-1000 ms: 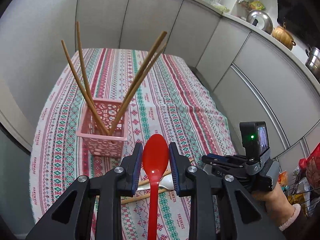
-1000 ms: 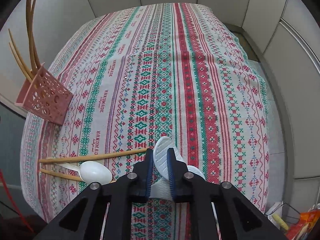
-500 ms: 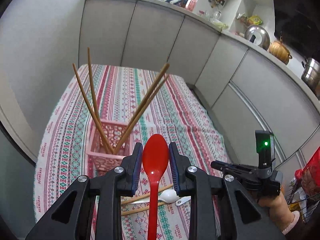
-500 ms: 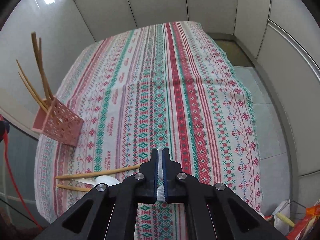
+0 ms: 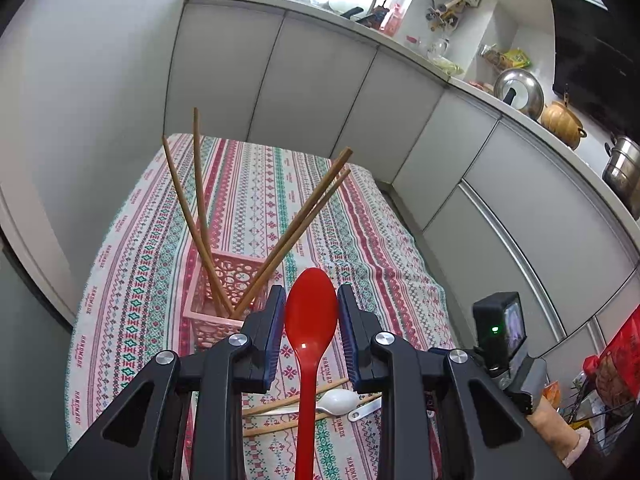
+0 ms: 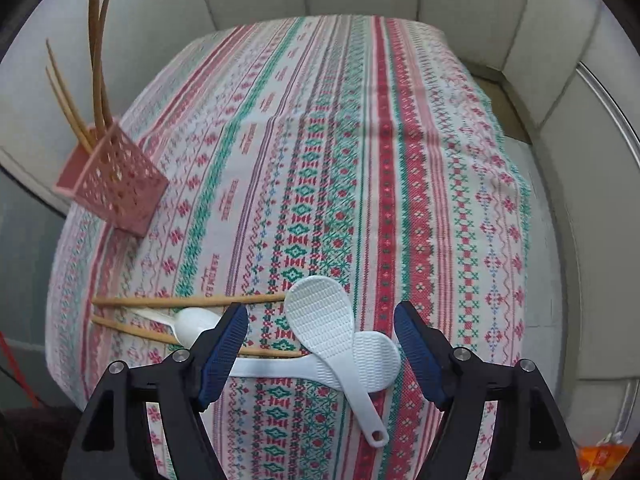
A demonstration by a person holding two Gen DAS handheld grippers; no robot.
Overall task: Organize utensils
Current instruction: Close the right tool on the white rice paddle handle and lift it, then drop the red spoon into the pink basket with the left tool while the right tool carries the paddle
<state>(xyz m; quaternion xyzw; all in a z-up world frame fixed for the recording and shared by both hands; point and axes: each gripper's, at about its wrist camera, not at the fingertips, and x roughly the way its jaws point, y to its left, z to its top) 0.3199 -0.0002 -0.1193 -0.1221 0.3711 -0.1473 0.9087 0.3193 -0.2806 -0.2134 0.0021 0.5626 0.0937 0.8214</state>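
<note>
- The left gripper [image 5: 311,322] has its jaws clenched on a red plastic spoon [image 5: 310,320], bowl upward, held above the table [image 5: 256,184] with its striped patterned cloth.
- Behind the spoon stands a pink perforated basket [image 5: 224,304] with four wooden chopsticks [image 5: 308,212] leaning out of it.
- The right gripper [image 6: 320,350] has just been opening; its jaws stand released, wide apart over two crossed white rice paddles [image 6: 320,320] lying on the cloth, touching neither.
- Beside the paddles lie two loose chopsticks [image 6: 188,301] and a white spoon [image 6: 194,322].
</note>
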